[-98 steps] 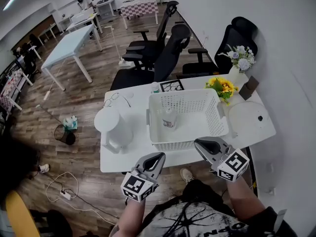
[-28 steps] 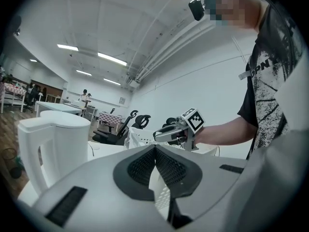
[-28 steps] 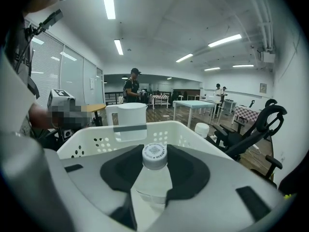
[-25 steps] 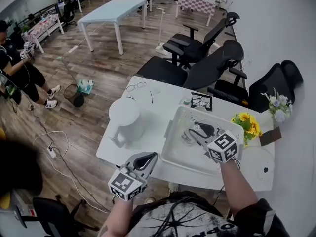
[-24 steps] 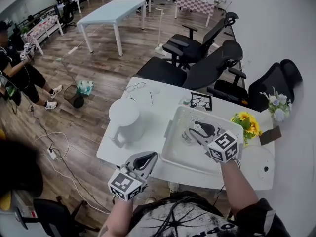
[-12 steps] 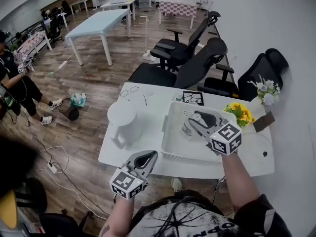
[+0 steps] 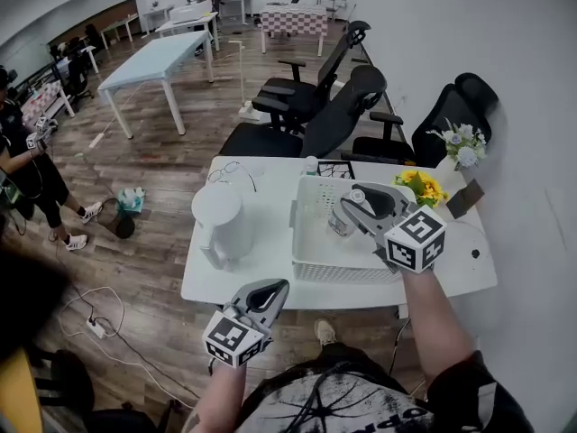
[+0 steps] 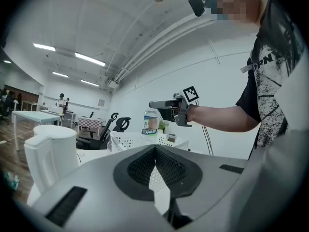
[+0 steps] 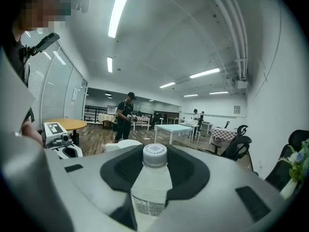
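Jaws | left gripper (image 7: 274, 289): together, empty; right gripper (image 7: 355, 200): clamped on water bottle (image 9: 151, 185)

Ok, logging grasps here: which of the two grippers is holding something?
The right gripper: its jaws are shut on a clear white-capped bottle above the white basket. The left gripper is shut on nothing.

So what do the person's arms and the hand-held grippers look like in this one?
Both the left hand-held gripper and right hand-held gripper are grey, tapered shells with dark mesh-textured pads, each carrying a white cube of black square markers. The person wears a black short-sleeved T-shirt with white print.
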A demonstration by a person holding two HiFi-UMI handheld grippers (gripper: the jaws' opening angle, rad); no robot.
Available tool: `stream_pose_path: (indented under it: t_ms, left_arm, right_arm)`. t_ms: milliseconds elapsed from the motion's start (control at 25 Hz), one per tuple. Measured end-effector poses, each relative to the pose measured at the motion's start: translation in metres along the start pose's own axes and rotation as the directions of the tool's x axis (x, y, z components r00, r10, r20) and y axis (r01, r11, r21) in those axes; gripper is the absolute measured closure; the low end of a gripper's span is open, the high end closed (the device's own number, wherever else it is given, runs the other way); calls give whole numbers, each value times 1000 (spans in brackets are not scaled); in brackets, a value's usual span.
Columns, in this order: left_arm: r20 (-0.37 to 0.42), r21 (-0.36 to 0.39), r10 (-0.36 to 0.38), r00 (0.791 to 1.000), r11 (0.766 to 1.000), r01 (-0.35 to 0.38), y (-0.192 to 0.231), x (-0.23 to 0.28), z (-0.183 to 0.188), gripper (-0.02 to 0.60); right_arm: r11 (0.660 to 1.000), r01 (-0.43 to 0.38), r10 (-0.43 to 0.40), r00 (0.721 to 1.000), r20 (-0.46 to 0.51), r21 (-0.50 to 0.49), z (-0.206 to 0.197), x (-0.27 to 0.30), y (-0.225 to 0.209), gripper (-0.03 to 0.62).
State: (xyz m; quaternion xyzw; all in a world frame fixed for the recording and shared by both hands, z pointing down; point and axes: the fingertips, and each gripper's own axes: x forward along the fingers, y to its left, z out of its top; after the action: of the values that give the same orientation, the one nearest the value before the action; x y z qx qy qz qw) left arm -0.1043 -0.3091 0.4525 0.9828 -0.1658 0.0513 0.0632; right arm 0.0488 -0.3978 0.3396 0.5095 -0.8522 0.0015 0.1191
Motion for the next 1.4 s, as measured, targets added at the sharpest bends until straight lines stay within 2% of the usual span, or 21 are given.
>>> stream_pose_path:
  t_ms: [280, 680, 1080, 1400]
  left_arm:
    - [-12, -2, -62, 998, 998, 62, -24, -4, -6, 571]
    - [-48, 29, -166, 985, 985, 168, -66, 22, -11, 571]
    - [-69, 48, -231, 971, 971, 234, -126, 88, -6, 571]
    - [-60, 43, -285, 957, 957, 287, -190, 157, -7, 571]
  right_arm:
    - [998, 54, -54, 998, 24, -16, 13, -33, 7, 433]
    - [987, 160, -159, 985, 68, -5, 28, -101, -18, 433]
    - [972, 237, -235, 967, 98, -2, 26, -193, -66, 433]
    - [960, 279, -278, 960, 38, -12, -7, -269, -112, 433]
